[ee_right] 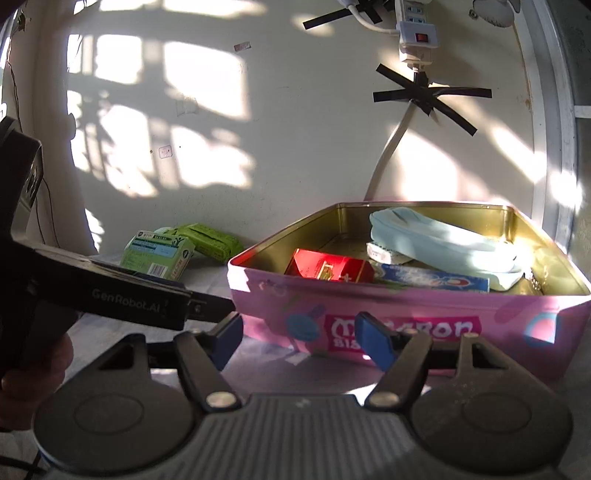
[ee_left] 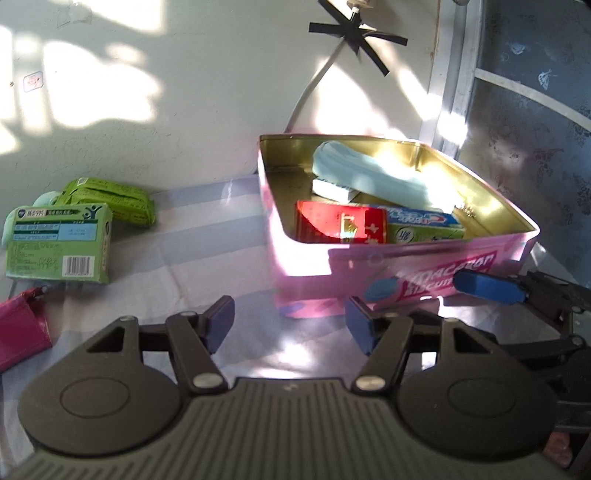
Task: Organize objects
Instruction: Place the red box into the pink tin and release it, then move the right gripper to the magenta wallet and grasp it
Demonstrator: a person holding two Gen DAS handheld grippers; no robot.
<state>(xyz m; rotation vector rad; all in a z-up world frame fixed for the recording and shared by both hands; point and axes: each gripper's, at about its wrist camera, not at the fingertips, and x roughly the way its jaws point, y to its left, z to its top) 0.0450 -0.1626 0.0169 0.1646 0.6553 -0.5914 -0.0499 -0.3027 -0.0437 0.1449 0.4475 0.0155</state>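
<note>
A pink macaron biscuit tin (ee_left: pixel 369 273) (ee_right: pixel 443 306) stands open on the table. Inside lie a red box (ee_left: pixel 332 225) (ee_right: pixel 328 269), a toothpaste box (ee_left: pixel 424 223) (ee_right: pixel 436 278), a small white box (ee_left: pixel 332 188) and a pale blue stack of face masks (ee_left: pixel 369 173) (ee_right: pixel 443 240). My left gripper (ee_left: pixel 290 325) is open and empty just in front of the tin's near corner. My right gripper (ee_right: pixel 297 339) is open and empty before the tin's front wall. A green box (ee_left: pixel 59 243) (ee_right: pixel 159 254) and a green packet (ee_left: pixel 110 199) (ee_right: pixel 207 240) lie to the left by the wall.
A magenta pouch (ee_left: pixel 22 328) lies at the left edge of the left wrist view. A white cable (ee_right: pixel 388 155) taped with black strips runs down the wall from a power strip (ee_right: pixel 415 33) behind the tin. The left gripper's body (ee_right: pixel 110 291) crosses the right wrist view's left side.
</note>
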